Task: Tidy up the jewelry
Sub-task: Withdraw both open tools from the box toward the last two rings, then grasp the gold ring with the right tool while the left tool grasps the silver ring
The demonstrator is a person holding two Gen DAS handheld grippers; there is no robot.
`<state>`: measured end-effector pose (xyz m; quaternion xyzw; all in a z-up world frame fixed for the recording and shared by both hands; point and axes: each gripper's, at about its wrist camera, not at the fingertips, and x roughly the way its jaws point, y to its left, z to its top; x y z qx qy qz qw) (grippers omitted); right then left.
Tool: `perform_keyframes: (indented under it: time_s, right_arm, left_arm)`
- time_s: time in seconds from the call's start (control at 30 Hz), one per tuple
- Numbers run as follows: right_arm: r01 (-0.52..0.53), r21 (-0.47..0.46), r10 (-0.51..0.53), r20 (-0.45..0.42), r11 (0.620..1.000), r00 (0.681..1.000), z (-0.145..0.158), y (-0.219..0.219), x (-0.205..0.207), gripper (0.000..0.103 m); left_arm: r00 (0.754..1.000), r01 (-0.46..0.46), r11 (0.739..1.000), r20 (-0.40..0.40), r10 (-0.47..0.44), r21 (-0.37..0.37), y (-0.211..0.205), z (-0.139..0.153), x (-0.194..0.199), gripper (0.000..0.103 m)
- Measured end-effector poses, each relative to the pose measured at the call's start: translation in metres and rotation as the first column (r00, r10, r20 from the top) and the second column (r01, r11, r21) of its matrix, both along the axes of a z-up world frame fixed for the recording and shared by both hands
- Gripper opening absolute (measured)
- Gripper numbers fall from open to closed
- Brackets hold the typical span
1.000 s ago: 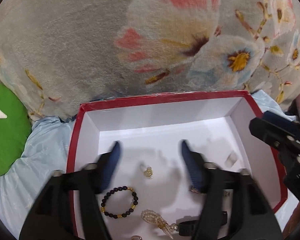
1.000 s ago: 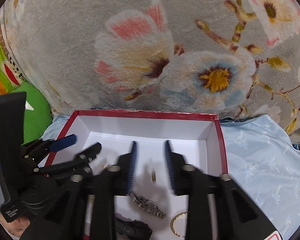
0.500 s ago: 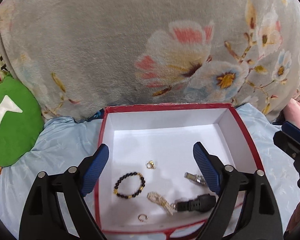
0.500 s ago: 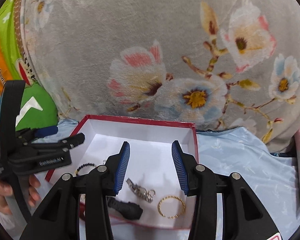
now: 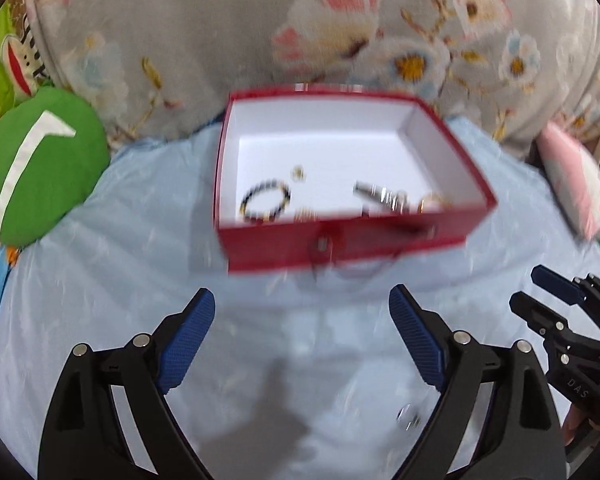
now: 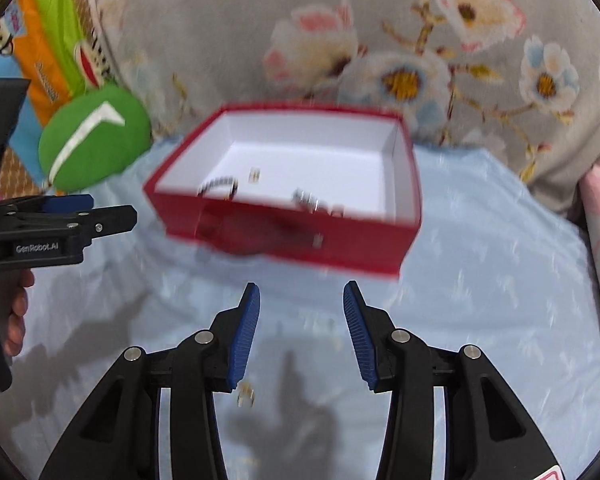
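Red box: sits on the pale blue sheet, in front of the floral blanket.
Jewelry: beaded bracelet and metal watch lie inside the box; other pieces too blurred to name.
Left hand-held gripper: short of the box, jaws just been opening, now wide, nothing between them.
Right hand-held gripper: short of the box, jaws parted, empty.
Small metal piece: on the sheet, short of the box.

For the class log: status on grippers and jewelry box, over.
Left gripper open, empty, just widened. Right gripper open, empty. Red box holds bracelet, watch. Small piece on sheet outside box.
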<state>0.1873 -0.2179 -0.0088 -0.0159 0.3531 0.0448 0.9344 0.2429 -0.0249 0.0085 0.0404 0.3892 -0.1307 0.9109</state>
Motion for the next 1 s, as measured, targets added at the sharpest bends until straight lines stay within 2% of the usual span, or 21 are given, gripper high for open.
perform_keyframes:
  time_s: [0.07,0.2,0.33,0.57,0.67,0.8,1.0]
  right_arm:
    - [-0.002,0.016,0.003,-0.048,1.0,0.999,-0.021,0.005,-0.009,0.042]
    - [0.01,0.078,-0.001,-0.121,0.997,0.993,-0.056,0.009,-0.018,0.042]
    - [0.01,0.093,0.003,-0.143,0.996,0.99,-0.073,0.017,-0.018,0.042]
    - [-0.002,0.082,0.016,-0.171,0.997,0.985,-0.087,0.026,-0.012,0.04]
    - [-0.005,0.058,0.015,-0.174,0.998,0.985,-0.09,0.03,-0.011,0.031]
    - [-0.006,0.041,0.013,-0.173,0.999,0.985,-0.09,0.032,-0.011,0.013]
    - [0.04,0.049,-0.031,-0.169,0.998,0.985,-0.086,0.021,-0.019,0.013]
  left_arm:
    - [0.999,-0.003,1.0,-0.046,0.004,0.026,-0.001,-0.025,-0.018,0.086]
    - [0.988,-0.005,1.0,-0.156,0.001,-0.022,0.0,-0.063,-0.041,0.086]
    - [0.987,0.001,1.0,-0.159,-0.001,-0.003,-0.005,-0.081,-0.058,0.086]
    - [0.982,0.006,1.0,-0.189,-0.007,-0.005,-0.011,-0.094,-0.068,0.086]
    - [0.982,-0.003,1.0,-0.19,0.002,-0.004,-0.012,-0.096,-0.069,0.086]
    - [0.982,0.003,1.0,-0.189,-0.004,-0.006,-0.014,-0.096,-0.069,0.086]
    - [0.979,0.034,0.999,-0.199,-0.041,-0.042,-0.024,-0.092,-0.068,0.086]
